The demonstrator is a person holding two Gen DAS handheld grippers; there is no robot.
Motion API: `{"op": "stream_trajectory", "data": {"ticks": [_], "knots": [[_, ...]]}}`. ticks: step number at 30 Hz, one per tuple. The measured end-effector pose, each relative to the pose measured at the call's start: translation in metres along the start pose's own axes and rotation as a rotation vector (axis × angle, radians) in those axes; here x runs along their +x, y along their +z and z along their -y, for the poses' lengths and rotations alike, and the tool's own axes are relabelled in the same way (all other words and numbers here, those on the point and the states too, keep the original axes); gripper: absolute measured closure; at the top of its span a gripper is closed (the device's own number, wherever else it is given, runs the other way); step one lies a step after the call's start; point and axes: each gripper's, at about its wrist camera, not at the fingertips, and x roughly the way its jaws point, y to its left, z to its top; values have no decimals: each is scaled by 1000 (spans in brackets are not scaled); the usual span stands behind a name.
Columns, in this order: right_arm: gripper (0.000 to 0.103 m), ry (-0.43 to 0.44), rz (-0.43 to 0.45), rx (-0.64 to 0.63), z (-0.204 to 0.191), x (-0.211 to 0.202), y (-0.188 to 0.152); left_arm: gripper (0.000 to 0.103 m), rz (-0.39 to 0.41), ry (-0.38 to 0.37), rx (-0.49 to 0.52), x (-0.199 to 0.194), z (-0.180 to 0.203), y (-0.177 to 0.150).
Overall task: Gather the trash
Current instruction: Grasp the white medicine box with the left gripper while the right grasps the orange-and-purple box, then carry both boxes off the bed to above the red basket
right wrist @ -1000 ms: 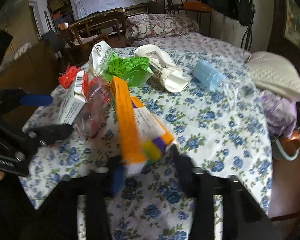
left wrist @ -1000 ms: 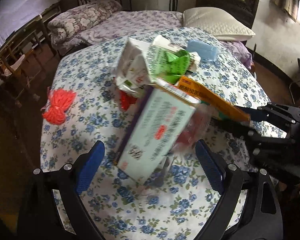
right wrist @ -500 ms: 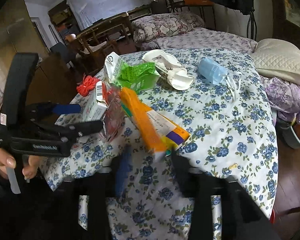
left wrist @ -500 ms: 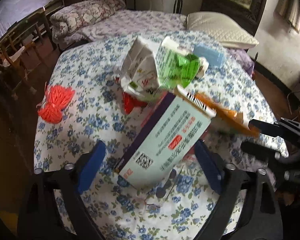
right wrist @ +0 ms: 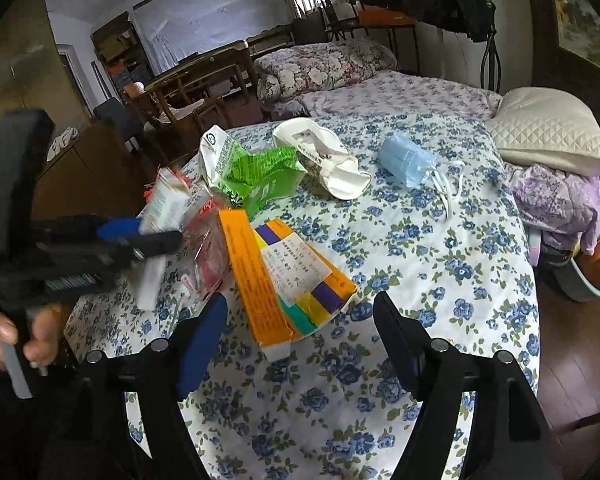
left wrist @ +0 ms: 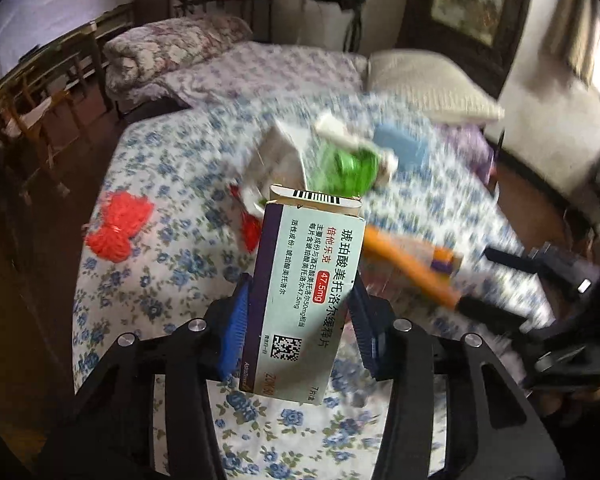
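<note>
My left gripper (left wrist: 298, 316) is shut on a pale green and purple medicine box (left wrist: 304, 296) and holds it upright above the flowered tablecloth (left wrist: 168, 184); the same box (right wrist: 166, 200) shows at the left of the right wrist view. My right gripper (right wrist: 300, 336) is open around the near end of an orange box (right wrist: 276, 276) that lies on the table. That orange box (left wrist: 412, 264) is blurred in the left wrist view. A crumpled green wrapper (right wrist: 256, 176), a white carton (right wrist: 324, 160), a blue mask pack (right wrist: 408, 160) and a clear red-printed wrapper (right wrist: 210, 256) lie further back.
A red yarn bundle (left wrist: 118, 226) lies near the table's left edge. A bed with pillows (right wrist: 548, 132) stands behind the table. Wooden chairs (right wrist: 188, 96) stand at the left. A basin (right wrist: 592, 276) sits on the floor at the right.
My left gripper has closed on the medicine box and lifted it upright. My right gripper has opened and let the orange box down onto the table.
</note>
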Motion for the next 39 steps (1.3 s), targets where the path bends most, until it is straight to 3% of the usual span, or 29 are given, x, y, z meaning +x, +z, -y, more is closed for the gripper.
{"op": "stream_trajectory", "data": {"ticks": [2,5,6,8,9,20,32,35,37,39], "knots": [[29,-3,3,-18,-6,1,0,56,15,-53,-72,-9,-8,3],[31,-77,8,-106,-24,6,-2,56,4,-92,-149,-9,-17,5],[42,-106,4,-140,-30,9,-2,56,-1,-92,-157,-7,-17,6],[72,-127,-14,-183,-37,15,-4,56,-12,-92,-160,-6,-17,5],[77,-122,-29,-194,-39,19,-5,56,-18,-95,-156,-5,-16,4],[77,-128,-49,-226,-43,45,-4,56,-27,-98,-109,-3,3,2],[83,-39,36,-61,-16,-13,7,56,-4,-102,-98,-13,8,2],[82,20,-24,-16,-7,-14,6,56,4,-116,-97,-16,12,3],[82,-2,-84,-33,-7,-5,1,56,2,-111,-84,-15,16,3],[68,-22,-133,-42,-10,6,-6,56,-6,-104,-75,-12,18,2]]}}
